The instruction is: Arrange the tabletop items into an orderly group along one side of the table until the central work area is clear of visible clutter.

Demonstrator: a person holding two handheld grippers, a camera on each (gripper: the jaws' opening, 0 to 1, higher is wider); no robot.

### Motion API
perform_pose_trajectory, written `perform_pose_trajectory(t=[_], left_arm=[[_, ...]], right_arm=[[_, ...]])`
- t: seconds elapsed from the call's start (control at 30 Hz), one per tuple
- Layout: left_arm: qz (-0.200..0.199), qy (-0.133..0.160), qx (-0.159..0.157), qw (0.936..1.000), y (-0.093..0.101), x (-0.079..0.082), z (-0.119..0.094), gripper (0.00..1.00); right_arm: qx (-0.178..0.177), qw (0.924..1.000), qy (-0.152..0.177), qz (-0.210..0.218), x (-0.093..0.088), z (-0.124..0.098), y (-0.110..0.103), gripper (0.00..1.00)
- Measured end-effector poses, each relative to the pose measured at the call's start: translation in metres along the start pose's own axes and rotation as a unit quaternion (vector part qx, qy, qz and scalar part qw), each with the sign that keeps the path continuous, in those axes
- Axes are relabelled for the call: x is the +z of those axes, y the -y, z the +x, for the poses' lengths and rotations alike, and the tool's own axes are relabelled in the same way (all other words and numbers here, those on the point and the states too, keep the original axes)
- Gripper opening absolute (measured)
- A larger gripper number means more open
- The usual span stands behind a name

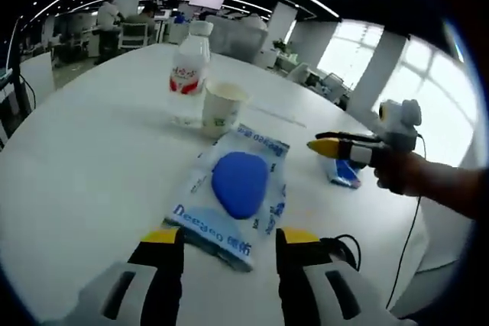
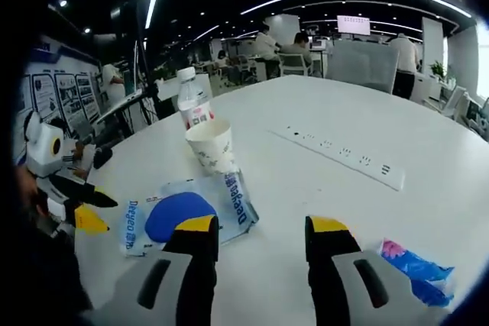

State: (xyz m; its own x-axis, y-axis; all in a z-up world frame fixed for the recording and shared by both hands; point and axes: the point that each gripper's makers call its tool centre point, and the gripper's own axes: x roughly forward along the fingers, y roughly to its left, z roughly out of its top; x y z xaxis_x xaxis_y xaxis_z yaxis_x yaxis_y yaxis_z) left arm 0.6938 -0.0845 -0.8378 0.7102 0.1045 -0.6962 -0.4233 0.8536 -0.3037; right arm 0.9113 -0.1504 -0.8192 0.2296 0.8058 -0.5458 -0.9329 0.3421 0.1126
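A flat white wet-wipes pack [image 1: 237, 188] with a blue oval lid lies on the white table [image 1: 92, 173], just ahead of my left gripper [image 1: 229, 240]. That gripper is open, and the pack's near corner reaches between its yellow tips. Behind the pack stand a paper cup [image 1: 221, 108] and a clear bottle [image 1: 189, 74] with a red label. My right gripper [image 1: 321, 145] comes in from the right, above a small blue packet [image 1: 344, 173]. In the right gripper view, the right gripper [image 2: 262, 227] is open over bare table, with the wipes pack [image 2: 183, 211], cup [image 2: 210, 145], bottle [image 2: 192, 101] and left gripper [image 2: 99, 211] to its left.
A white power strip [image 2: 344, 156] lies flat across the table [image 2: 321, 112] beyond the right gripper. The blue and pink packet [image 2: 416, 265] sits by the right jaw. Office chairs, desks and people stand past the far table edge.
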Motion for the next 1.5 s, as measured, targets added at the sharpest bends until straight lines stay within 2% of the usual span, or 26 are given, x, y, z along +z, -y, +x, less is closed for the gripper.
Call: perform_pose_trajectory(t=[0.17,0.33,0.43,0.53,0.67,0.87,0.93,1.0,1.1,1.17,1.23,1.33,1.43,1.5], left_arm=[[-0.013,-0.006,-0.003,0.9999,0.005,-0.011,-0.001,0.45],[-0.036,-0.019,-0.012,0.9991,0.009,-0.021,0.003,0.42],[-0.042,-0.023,-0.022,0.9986,0.011,-0.024,0.006,0.36],[-0.055,-0.031,-0.024,0.9977,0.011,-0.028,0.011,0.3],[-0.074,-0.04,-0.025,0.9962,0.013,-0.03,0.015,0.23],[-0.087,-0.052,-0.016,0.9947,0.007,-0.034,0.023,0.17],[-0.091,-0.055,-0.014,0.9943,0.006,-0.035,0.024,0.14],[-0.102,-0.053,-0.014,0.9933,0.005,-0.034,0.025,0.13],[-0.098,-0.055,-0.015,0.9935,0.006,-0.035,0.025,0.11],[-0.105,-0.063,-0.022,0.9923,0.007,-0.039,0.025,0.06],[-0.108,-0.06,-0.025,0.992,0.008,-0.038,0.026,0.05],[-0.102,-0.06,-0.029,0.9925,0.009,-0.037,0.025,0.03],[-0.117,-0.063,-0.035,0.9905,0.01,-0.036,0.023,0.01],[-0.108,-0.064,-0.039,0.9913,0.012,-0.036,0.022,0.0]], right_arm=[[0.008,0.9999,-0.004,0.004,-0.001,0.011,-0.005,0.41],[0.021,0.9995,-0.023,0.009,-0.011,0.023,-0.009,0.38],[0.048,0.9973,-0.033,0.046,-0.019,0.029,-0.018,0.33],[0.04,0.9979,-0.044,0.026,-0.021,0.035,-0.016,0.31],[0.045,0.9975,-0.045,0.03,-0.019,0.04,-0.016,0.29],[0.046,0.9975,-0.049,0.021,-0.017,0.046,-0.017,0.2],[0.043,0.9975,-0.053,0.015,-0.019,0.046,-0.016,0.18],[0.041,0.9975,-0.056,0.016,-0.021,0.046,-0.014,0.11],[0.031,0.9977,-0.055,0.023,-0.02,0.045,-0.008,0.02],[0.039,0.9972,-0.057,0.027,-0.021,0.044,-0.012,0.02],[0.04,0.9976,-0.056,0.01,-0.021,0.041,-0.013,0.0],[0.042,0.9976,-0.053,0.013,-0.02,0.042,-0.013,0.0],[0.041,0.9978,-0.052,0.008,-0.02,0.039,-0.014,0.0],[0.041,0.9979,-0.049,0.005,-0.02,0.037,-0.014,0.0]])
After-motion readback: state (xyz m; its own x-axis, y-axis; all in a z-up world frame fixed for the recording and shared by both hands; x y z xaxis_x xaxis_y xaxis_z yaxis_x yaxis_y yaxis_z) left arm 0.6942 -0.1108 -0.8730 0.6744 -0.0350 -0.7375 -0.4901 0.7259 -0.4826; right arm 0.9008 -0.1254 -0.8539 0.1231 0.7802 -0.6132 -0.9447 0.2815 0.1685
